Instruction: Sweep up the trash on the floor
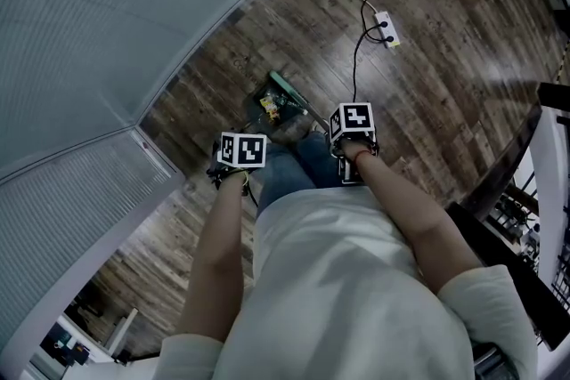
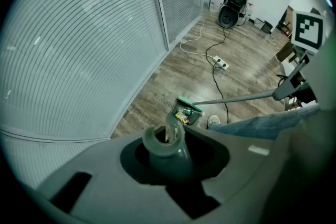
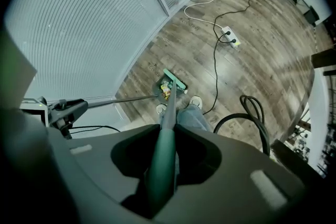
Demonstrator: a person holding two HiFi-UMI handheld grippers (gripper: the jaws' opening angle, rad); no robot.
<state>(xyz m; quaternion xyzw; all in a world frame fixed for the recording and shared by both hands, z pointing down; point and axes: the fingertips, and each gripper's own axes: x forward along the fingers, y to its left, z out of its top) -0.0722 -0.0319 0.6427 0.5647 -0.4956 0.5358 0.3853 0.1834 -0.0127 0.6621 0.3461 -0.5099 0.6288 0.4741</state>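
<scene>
A dustpan (image 1: 270,105) stands on the wood floor by my feet, with yellow and mixed trash (image 2: 182,116) inside it. The broom's green head (image 1: 290,90) rests against the pan's far side. My left gripper (image 2: 168,148) is shut on the dustpan's grey handle (image 2: 167,140), which runs down to the pan. My right gripper (image 3: 163,161) is shut on the broom's green handle (image 3: 164,144), which leads to the broom head (image 3: 175,81) beside the trash (image 3: 165,89). In the head view, the left gripper (image 1: 240,154) and the right gripper (image 1: 354,131) are held above my knees.
A glass wall with blinds (image 1: 107,31) runs along the left, close to the dustpan. A power strip (image 1: 387,27) with white and black cables lies on the floor beyond. A dark desk (image 1: 534,147) stands at the right. My shoes (image 3: 195,103) are beside the pan.
</scene>
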